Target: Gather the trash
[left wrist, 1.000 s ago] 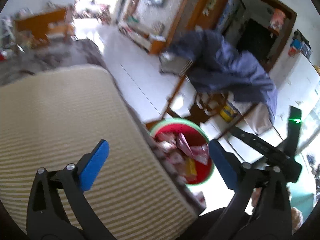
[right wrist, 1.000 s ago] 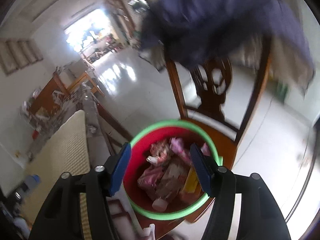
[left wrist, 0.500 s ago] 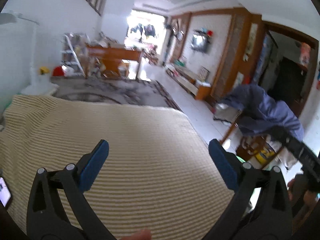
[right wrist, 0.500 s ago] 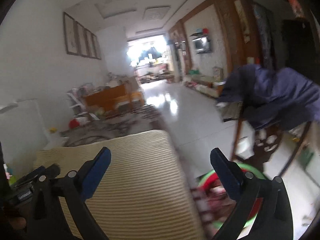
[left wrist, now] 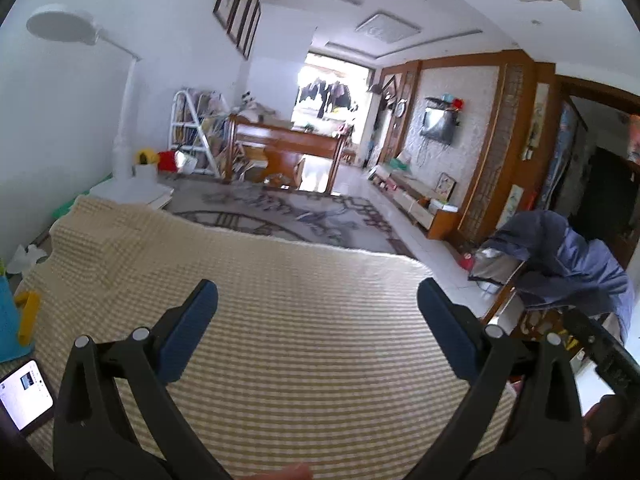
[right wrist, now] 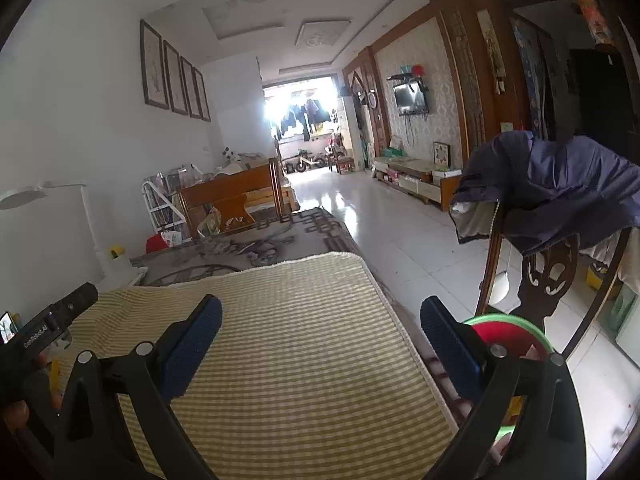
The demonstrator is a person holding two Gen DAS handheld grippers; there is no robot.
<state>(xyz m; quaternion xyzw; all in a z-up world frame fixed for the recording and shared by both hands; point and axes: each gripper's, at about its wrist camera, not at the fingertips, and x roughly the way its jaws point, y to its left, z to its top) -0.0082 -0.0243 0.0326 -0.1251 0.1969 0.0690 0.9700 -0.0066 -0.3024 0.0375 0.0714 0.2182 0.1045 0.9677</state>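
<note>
My left gripper is open and empty, held above the yellow-striped tablecloth. My right gripper is open and empty too, above the same cloth near its right edge. The red trash basin with a green rim sits on a wooden chair to the right of the table, mostly hidden behind my right finger; a bit of pink trash shows inside. No trash shows on the cloth.
A wooden chair draped with a blue jacket stands right of the table. A phone and a blue and yellow object lie at the table's left edge. A white lamp stands behind.
Both grippers have swung up and left, away from the trash basin, and now face over the tablecloth toward the room. The right gripper's jaws have spread wider.
</note>
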